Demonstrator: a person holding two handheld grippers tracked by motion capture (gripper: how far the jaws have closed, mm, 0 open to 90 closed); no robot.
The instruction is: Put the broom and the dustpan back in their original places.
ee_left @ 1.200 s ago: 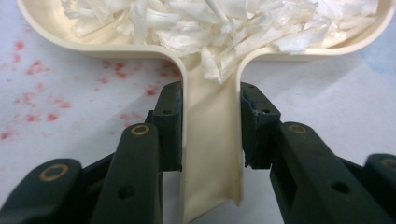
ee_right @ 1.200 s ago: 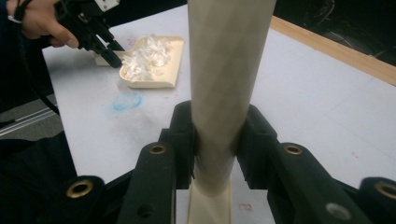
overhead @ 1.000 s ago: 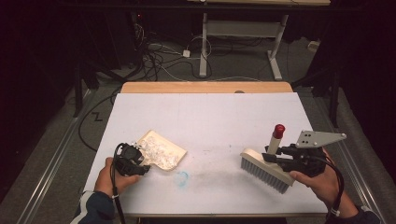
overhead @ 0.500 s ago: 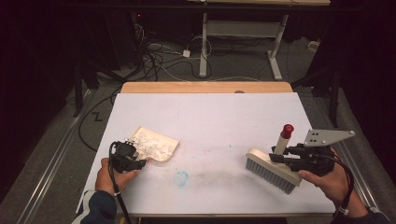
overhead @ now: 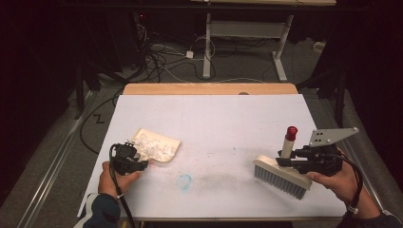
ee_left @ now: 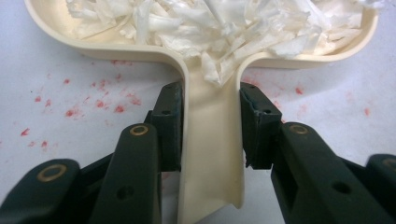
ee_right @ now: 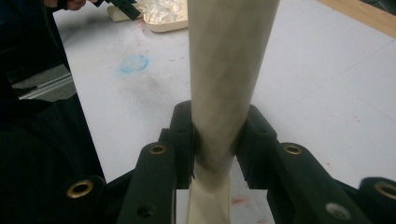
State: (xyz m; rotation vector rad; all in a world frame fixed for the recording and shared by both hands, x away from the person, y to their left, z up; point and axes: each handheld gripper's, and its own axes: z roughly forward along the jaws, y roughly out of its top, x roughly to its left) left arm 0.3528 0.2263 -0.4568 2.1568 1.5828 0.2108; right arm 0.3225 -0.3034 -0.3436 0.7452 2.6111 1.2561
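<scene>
A cream dustpan (overhead: 157,145) filled with white paper shreds (ee_left: 210,23) rests on the white table at the left. My left gripper (overhead: 141,164) is shut on its flat handle (ee_left: 210,154), one pad on each side. At the right, a cream brush (overhead: 280,176) with grey bristles is tilted, bristles toward the table. Its round handle (ee_right: 229,56) ends in a red cap (overhead: 291,130). My right gripper (overhead: 286,161) is shut on that handle, low on the shaft near the brush head.
A blue scribbled ring (overhead: 184,180) and grey smudges mark the white table top (overhead: 214,118) between the two tools. Red specks (ee_left: 84,105) lie around the dustpan. A wooden strip (overhead: 209,89) runs along the far edge. Cables and desk legs (overhead: 207,52) sit on the floor beyond.
The brush and right gripper have drifted slightly to the right. The dustpan has edged a little left and away. Both grips are unchanged.
</scene>
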